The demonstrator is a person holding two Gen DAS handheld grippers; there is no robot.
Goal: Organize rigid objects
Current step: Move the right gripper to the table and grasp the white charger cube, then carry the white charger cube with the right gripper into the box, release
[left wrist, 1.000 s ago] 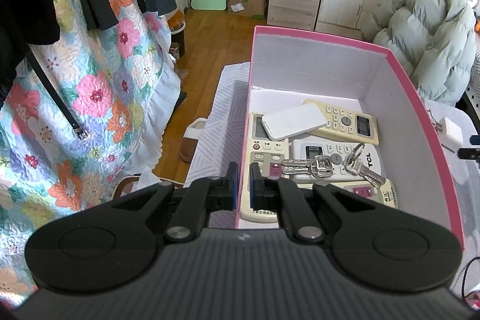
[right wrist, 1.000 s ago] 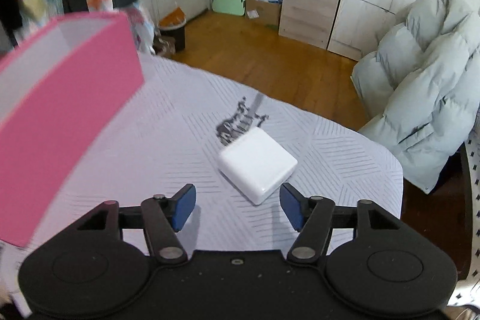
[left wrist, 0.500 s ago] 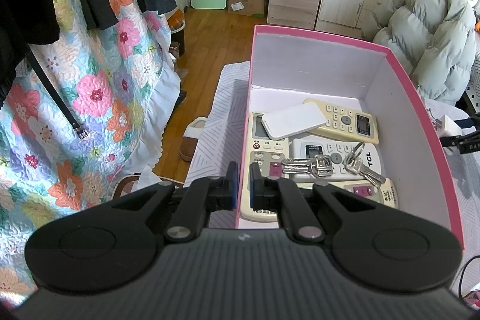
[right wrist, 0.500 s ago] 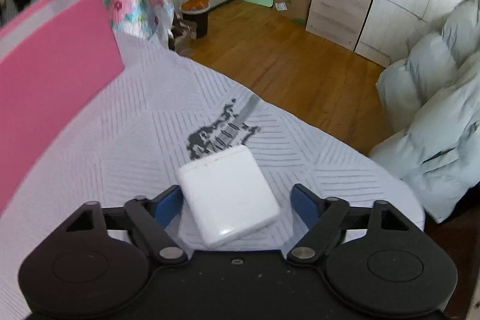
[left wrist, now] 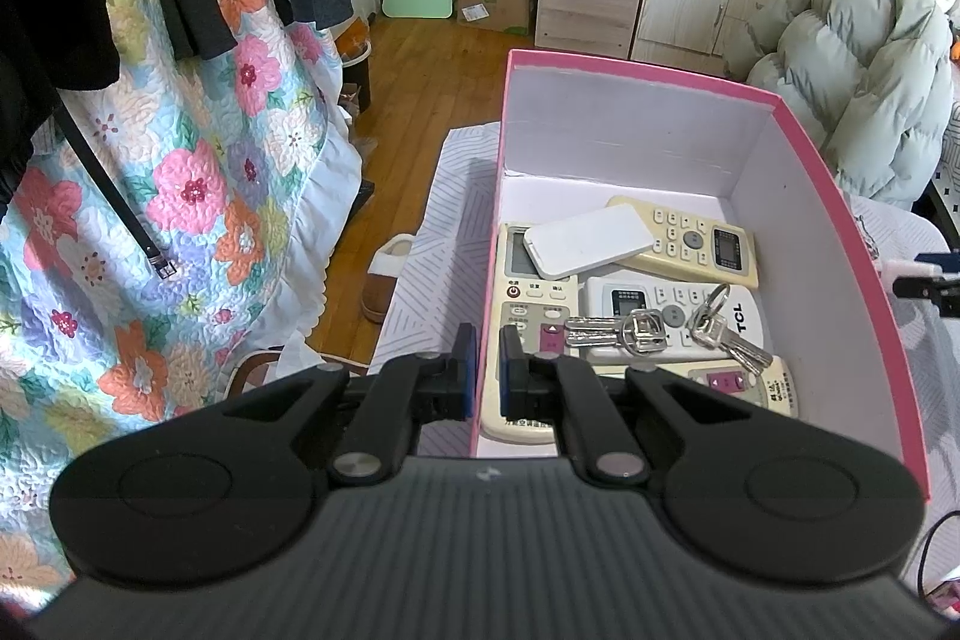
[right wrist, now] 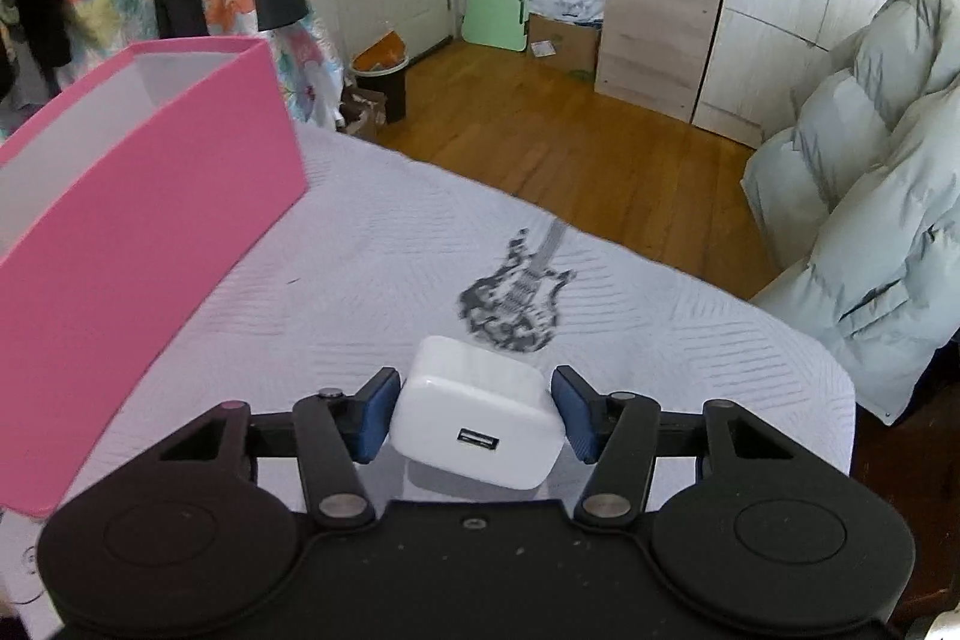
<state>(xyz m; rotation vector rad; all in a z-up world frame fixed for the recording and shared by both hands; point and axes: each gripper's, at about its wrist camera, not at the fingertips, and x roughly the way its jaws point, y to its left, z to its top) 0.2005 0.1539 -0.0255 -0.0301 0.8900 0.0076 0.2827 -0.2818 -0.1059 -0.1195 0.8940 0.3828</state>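
- On the table, the right gripper (right wrist: pixel 474 415) had its fingers closed against both sides of the charger (right wrist: pixel 477 412).
- The left gripper (left wrist: pixel 487 370) pinched the box (left wrist: pixel 840 220) wall.
- Remotes (left wrist: pixel 684 238) and keys (left wrist: pixel 654 328) lay in the box.

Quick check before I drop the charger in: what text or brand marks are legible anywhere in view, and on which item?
"TCL": on the white remote lying under the keys in the pink box.
Chinese button labels on the long cream remote: too small to read.
Label on the lower remote: blurred.
White charger: only a USB port, no text.
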